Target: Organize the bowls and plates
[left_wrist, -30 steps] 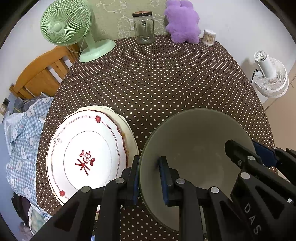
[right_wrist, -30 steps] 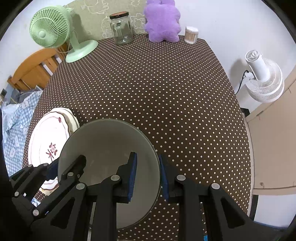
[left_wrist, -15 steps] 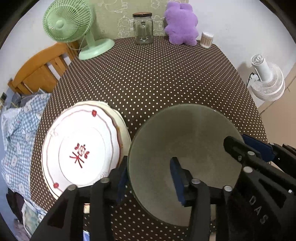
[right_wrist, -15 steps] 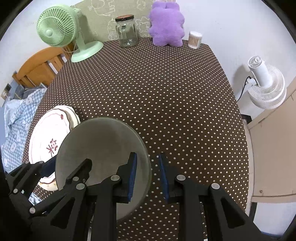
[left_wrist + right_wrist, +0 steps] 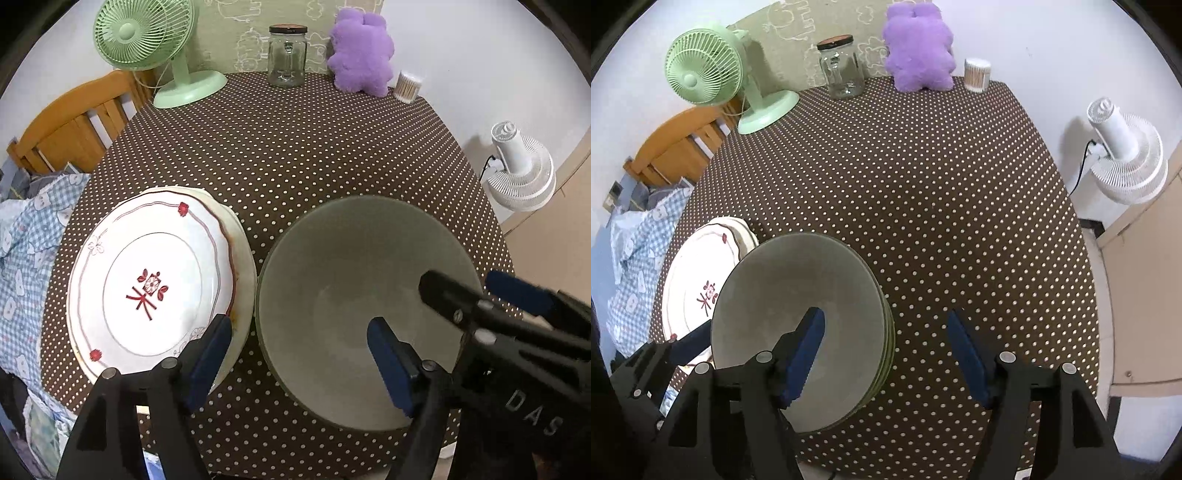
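Both grippers have released the rim of the grey-green glazed ceramic bowl since the earlier frames, where each was pinched on it; the left gripper now stands with its blue pads spread wide, one over the plates and one inside the bowl, touching neither that can be told; the right gripper is likewise spread, its left pad over the bowl's interior and its right pad over bare cloth. In the left wrist view the bowl sits upright on the brown white-dotted tablecloth at 5 o'clock, and the right gripper's fingers straddle its rim at 3 o'clock. In the right wrist view layered rims show at the bowl's right edge, so it appears to rest on a stack of like bowls. Just beside it at 9 o'clock lies the white round plate with red flower motif, set on a cream plate beneath; whether bowl and plates touch cannot be told. At 12 o'clock along the far edge stand a pale green desk fan, a clear glass jar, a purple plush toy and a tub of cotton swabs.
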### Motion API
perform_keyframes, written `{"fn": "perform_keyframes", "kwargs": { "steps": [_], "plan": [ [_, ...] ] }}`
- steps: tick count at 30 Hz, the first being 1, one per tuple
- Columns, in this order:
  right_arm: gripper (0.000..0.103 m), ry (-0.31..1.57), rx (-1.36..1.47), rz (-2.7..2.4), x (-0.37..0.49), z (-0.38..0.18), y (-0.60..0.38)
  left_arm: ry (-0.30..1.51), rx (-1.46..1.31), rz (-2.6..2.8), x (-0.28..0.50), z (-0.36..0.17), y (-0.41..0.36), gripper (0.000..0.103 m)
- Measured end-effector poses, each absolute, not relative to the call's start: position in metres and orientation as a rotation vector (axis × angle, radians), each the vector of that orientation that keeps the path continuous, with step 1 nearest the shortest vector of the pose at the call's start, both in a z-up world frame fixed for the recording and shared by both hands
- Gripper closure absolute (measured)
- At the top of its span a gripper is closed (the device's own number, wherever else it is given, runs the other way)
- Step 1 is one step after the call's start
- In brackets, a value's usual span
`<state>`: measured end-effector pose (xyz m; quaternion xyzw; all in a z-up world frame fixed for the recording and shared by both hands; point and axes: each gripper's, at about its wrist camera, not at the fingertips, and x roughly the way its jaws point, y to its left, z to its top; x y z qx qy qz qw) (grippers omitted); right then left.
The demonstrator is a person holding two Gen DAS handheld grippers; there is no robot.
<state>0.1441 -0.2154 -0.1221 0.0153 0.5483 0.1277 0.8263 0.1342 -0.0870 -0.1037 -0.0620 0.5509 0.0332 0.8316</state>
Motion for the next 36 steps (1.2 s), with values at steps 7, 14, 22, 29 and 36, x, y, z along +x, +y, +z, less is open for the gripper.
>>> {"fn": "perform_keyframes", "kwargs": {
  "steps": [7,14,22,29,36],
  "plan": [
    [0.030,1.207,0.054,0.269,0.149,-0.136,-0.207,1.198,-0.133,0.022,0.143,-0.114,-0.086,0.027],
    [0.030,1.245,0.075,0.240,0.155,-0.151,-0.199,1.227,-0.133,-0.033,0.154,-0.125,-0.088,0.038],
    [0.030,1.259,0.116,0.211,0.162,-0.160,-0.200,1.240,-0.129,-0.079,0.167,-0.133,-0.092,0.045],
    [0.031,1.262,0.158,0.219,0.168,-0.164,-0.204,1.231,-0.115,-0.098,0.171,-0.132,-0.099,0.047],
    [0.036,1.274,0.217,0.266,0.168,-0.169,-0.210,1.234,-0.090,-0.094,0.176,-0.131,-0.106,0.047]
  ]
}}
